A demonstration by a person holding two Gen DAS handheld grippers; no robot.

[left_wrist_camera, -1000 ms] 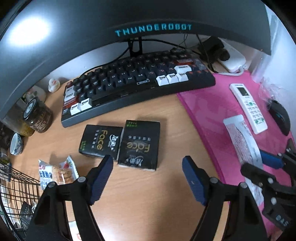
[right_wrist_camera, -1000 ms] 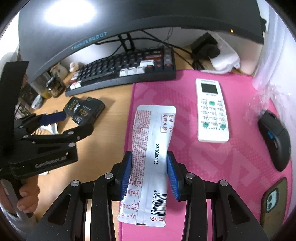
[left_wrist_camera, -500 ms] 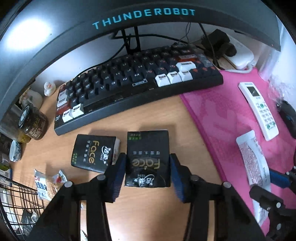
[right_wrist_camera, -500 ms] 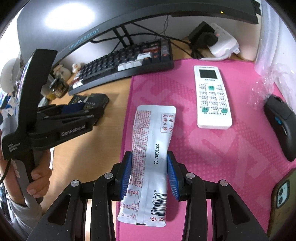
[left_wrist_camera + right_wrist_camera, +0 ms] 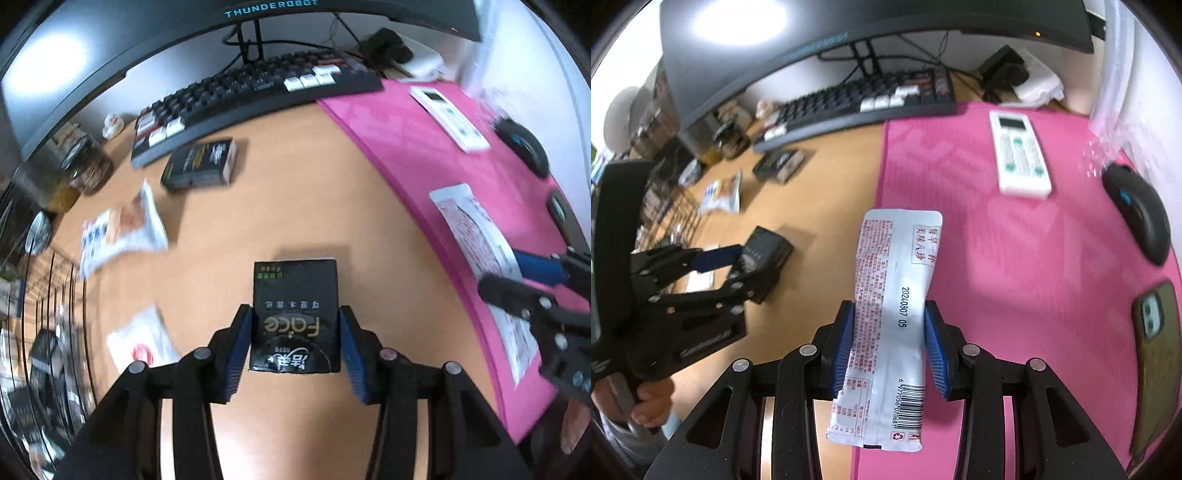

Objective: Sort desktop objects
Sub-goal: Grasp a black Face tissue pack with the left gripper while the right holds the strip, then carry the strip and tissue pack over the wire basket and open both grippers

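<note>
My left gripper is shut on a black "Face" tissue pack, held above the wooden desk. The right wrist view shows the same left gripper and its pack at the left. A second black pack lies by the keyboard. My right gripper is shut on a long white sachet with red print, over the edge of the pink mat. That sachet shows at the right in the left wrist view, too.
A keyboard and monitor stand at the back. On the pink mat lie a white remote, black mouse and phone. Snack packets and a wire basket are at the left, with jars behind.
My left gripper closed on the nearer black pack and carried it back from the keyboard, away from the other pack. The right gripper with its sachet shifted back a little.
</note>
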